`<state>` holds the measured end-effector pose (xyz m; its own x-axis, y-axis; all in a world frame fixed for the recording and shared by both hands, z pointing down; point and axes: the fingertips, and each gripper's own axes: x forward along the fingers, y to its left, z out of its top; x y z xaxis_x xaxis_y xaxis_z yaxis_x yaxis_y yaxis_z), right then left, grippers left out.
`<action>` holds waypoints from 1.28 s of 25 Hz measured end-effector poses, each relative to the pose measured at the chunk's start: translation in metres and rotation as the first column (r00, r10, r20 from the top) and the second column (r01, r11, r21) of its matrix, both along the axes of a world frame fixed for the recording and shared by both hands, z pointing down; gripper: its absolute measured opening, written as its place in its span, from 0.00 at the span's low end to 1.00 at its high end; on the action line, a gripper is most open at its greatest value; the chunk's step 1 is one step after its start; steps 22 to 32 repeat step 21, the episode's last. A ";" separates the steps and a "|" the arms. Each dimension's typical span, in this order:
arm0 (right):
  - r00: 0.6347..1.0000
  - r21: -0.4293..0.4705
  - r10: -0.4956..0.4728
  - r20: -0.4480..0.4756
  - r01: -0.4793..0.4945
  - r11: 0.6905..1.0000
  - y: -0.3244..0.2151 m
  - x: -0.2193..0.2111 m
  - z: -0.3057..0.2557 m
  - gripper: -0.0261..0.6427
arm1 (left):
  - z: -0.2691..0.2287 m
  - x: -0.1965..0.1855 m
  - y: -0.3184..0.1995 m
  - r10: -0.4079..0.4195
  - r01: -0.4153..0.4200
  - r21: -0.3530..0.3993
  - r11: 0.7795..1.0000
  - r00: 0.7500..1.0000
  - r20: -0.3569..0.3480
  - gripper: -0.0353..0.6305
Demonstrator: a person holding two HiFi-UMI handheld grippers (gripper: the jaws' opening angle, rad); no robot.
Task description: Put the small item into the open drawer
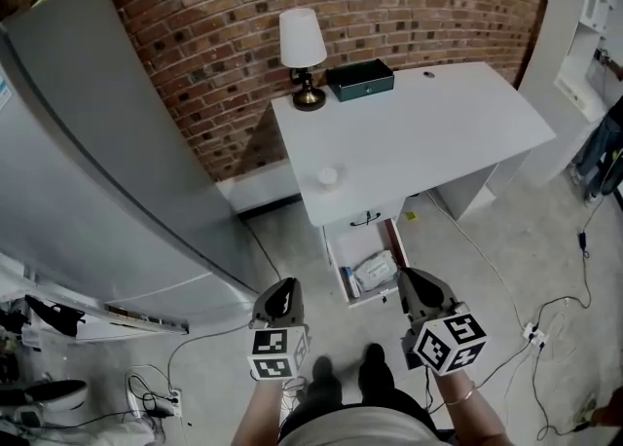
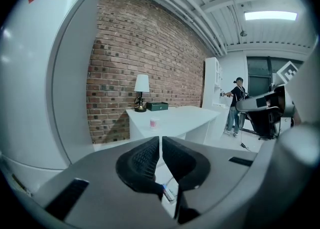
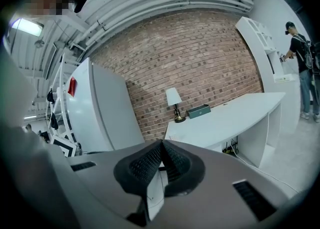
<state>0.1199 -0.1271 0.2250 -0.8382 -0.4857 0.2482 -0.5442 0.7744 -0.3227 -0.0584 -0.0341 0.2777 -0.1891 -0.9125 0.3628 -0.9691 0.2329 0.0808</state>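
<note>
You had left gripper [image 2: 160,149] and right gripper [image 3: 161,151] fingers pinched shut, empty; open drawer [image 1: 343,277] lay just ahead of them, small item [image 1: 328,177] on the worktop [image 1: 438,132] further beyond

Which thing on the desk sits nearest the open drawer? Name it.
The small white item, alone near the front edge of the desk, just above the drawer; the lamp and the dark green box stand at the back.

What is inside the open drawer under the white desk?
A pale wrapped packet lies in the drawer. Its back part is hidden under the desk.
</note>
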 end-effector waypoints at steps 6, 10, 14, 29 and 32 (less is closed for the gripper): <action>0.999 0.008 0.023 -0.022 -0.023 1.000 -0.004 0.010 -0.004 0.05 | -0.015 0.006 -0.010 0.036 -0.036 0.009 0.999 0.999 0.028 0.10; 0.999 -0.004 0.023 -0.026 -0.023 1.000 -0.003 0.009 0.004 0.05 | -0.013 0.006 -0.013 0.045 -0.045 0.009 0.999 0.998 0.034 0.10; 0.999 -0.004 0.013 -0.035 -0.013 1.000 -0.002 0.000 0.006 0.05 | -0.014 0.000 -0.016 0.045 -0.045 0.011 0.999 0.998 0.035 0.10; 0.999 -0.003 0.001 -0.045 -0.001 1.000 -0.008 -0.011 0.010 0.05 | -0.014 -0.011 -0.021 0.027 -0.028 0.016 0.999 0.999 0.032 0.10; 0.999 -0.003 0.001 -0.045 -0.001 1.000 -0.008 -0.011 0.010 0.05 | -0.014 -0.011 -0.021 0.027 -0.028 0.016 0.999 0.999 0.032 0.10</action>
